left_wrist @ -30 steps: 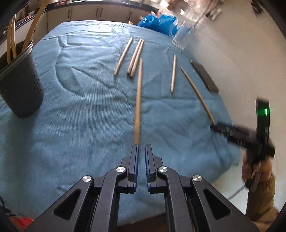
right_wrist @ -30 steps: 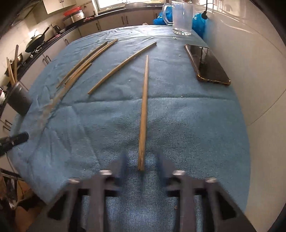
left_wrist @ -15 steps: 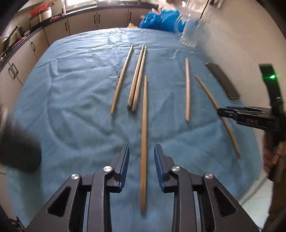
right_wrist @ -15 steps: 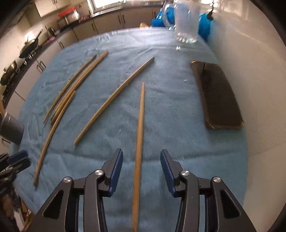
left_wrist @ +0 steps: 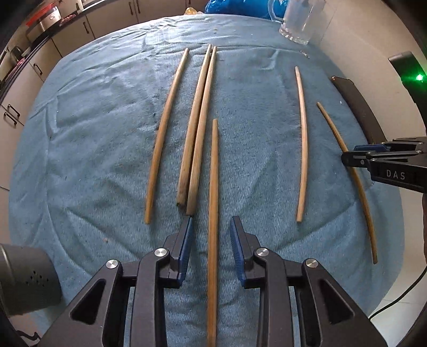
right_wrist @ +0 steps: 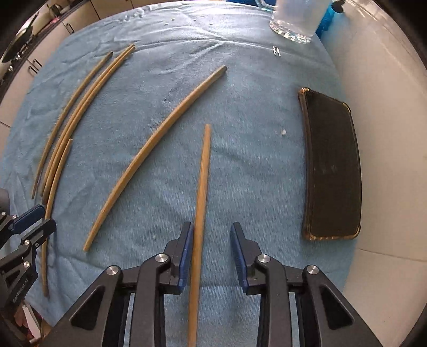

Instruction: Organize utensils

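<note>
Blue cloth [left_wrist: 93,138], six wooden chopsticks [left_wrist: 213,186], one phone [right_wrist: 332,165], one glass jug [left_wrist: 301,24]

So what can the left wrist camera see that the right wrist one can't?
Only the left view shows the pierced side of a dark grey holder at its lower left corner, and a green light on the other tool.

Only the right view shows the whole dark phone, which the left view catches merely edge-on, and a small metal clip near the jug.

Both show the blue cloth, six wooden sticks, the clear jug, and one stick lying between the claw's open blue pads.
</note>
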Motion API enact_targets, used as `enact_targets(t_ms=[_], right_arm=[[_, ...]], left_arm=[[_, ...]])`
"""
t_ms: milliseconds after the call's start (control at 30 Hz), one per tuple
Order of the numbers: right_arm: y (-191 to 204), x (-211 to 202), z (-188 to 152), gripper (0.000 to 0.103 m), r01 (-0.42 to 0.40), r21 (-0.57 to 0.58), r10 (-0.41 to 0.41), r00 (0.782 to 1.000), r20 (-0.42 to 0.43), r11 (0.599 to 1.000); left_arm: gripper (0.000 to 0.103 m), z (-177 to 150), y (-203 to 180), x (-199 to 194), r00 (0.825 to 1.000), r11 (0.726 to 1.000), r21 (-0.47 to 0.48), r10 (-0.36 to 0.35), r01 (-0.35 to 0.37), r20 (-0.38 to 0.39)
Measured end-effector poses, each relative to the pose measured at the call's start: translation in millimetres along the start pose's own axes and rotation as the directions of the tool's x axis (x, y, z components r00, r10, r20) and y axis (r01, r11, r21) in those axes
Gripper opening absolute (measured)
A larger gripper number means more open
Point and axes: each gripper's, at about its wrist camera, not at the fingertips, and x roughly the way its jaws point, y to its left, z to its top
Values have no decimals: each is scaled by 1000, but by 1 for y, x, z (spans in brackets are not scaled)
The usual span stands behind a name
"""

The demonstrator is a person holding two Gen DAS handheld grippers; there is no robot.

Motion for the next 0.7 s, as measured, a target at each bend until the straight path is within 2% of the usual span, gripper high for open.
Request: enact_targets(t_ms=[100,233,267,300,333,367,467,600,700], right_arm=[[6,-1,9,31,13,-5,-13,1000,-18,1000],[12,0,25,31,15,-8,-15,999,-51,1000],[13,0,27,31,13,-6,-13,998,-56,1000],[14,0,28,31,10,-2,-10,999,-53,1000],[16,1,30,28,6,-5,-6,999,-48,1000],[18,2,32,20,-7,-12,7,999,-36,1000],[25,0,24,9,-22,-33,22,1000,12,999],[27,-4,3,8,-114,-26,116,988,102,993],[23,-13,-15,8,-147,-20,149,973,176,989]], left_arm=[[27,6,1,3,1000,1000,13,8,-8,-25],[27,14,-9,9,997,996,82,44,-40,-55],[25,14,-12,10,997,993,108,52,-46,-56],[14,15,-14,10,997,991,125,45,-37,-59],[7,14,-15,10,997,991,130,33,-24,-64],[7,14,-15,9,998,993,120,20,-12,-64],[7,7,-13,4,1000,995,98,-8,9,-14],[7,-14,-4,-23,993,997,64,-57,51,106],[7,-32,4,-49,979,996,64,-78,67,188]])
